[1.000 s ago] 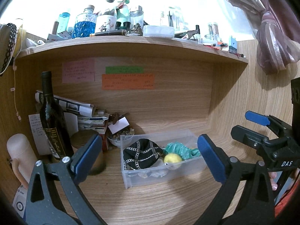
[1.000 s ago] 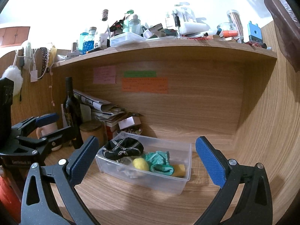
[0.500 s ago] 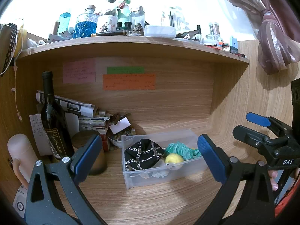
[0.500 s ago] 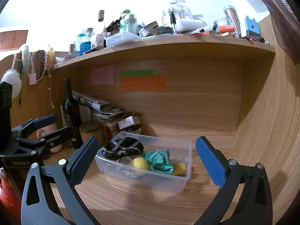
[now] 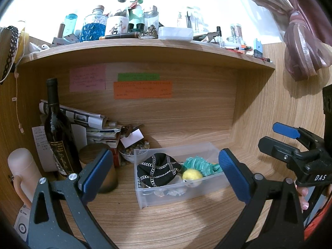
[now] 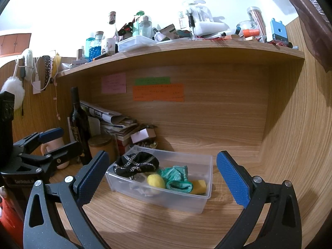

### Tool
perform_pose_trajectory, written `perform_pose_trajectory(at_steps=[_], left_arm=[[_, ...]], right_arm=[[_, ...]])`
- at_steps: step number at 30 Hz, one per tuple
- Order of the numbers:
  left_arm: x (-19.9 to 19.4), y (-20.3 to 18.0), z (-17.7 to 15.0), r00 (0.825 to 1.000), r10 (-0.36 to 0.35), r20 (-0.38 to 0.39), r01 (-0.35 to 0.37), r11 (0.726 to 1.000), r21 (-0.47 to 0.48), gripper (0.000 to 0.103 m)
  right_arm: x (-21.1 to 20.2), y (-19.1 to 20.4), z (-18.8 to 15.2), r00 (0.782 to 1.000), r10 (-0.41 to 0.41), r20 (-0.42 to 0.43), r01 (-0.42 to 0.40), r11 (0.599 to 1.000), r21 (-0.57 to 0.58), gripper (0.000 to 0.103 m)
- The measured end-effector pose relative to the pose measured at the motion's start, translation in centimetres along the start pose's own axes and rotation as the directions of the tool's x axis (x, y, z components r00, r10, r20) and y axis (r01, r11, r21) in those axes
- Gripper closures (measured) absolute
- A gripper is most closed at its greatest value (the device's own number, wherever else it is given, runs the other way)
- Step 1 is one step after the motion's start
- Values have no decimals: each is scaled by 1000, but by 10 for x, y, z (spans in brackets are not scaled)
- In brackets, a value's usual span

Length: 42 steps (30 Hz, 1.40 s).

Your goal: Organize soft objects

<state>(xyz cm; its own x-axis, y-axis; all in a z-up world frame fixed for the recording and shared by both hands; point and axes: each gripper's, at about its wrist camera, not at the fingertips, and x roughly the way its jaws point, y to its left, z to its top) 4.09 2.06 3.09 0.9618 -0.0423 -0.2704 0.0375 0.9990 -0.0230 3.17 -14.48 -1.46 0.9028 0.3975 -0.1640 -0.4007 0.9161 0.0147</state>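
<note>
A clear plastic bin [image 5: 186,195] [image 6: 182,201] stands on the wooden desk under the shelf. It holds a black chain-patterned cloth [image 5: 158,170] [image 6: 136,162], a yellow ball [image 5: 192,174] [image 6: 155,181], a teal cloth [image 5: 200,164] [image 6: 178,177] and a yellow sponge [image 6: 200,184]. My left gripper [image 5: 165,173] is open and empty, held back from the bin. My right gripper [image 6: 161,176] is open and empty, also short of the bin. Each gripper shows at the edge of the other's view, the right gripper [image 5: 290,145] and the left [image 6: 47,145].
A dark wine bottle [image 5: 57,132], a wooden-lidded jar [image 5: 97,166], stacked papers [image 5: 99,128] and a small bowl [image 5: 132,154] crowd the back left. A pink cylinder [image 5: 23,174] stands far left. The shelf [image 5: 145,45] overhead carries several bottles. A curtain [image 5: 300,41] hangs right.
Both views have drifted slightly; the bin sits a little lower and closer in the right wrist view. Both grippers stay open and empty.
</note>
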Motion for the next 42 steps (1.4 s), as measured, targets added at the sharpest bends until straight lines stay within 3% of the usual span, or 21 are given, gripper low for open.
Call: perform_pose_trajectory(at_steps=[42], left_arm=[[3,5,-3,998,-59,-21,59,998,-15,0]], right_arm=[[3,7,0,1000,10,-12,-9,1000,18,0]])
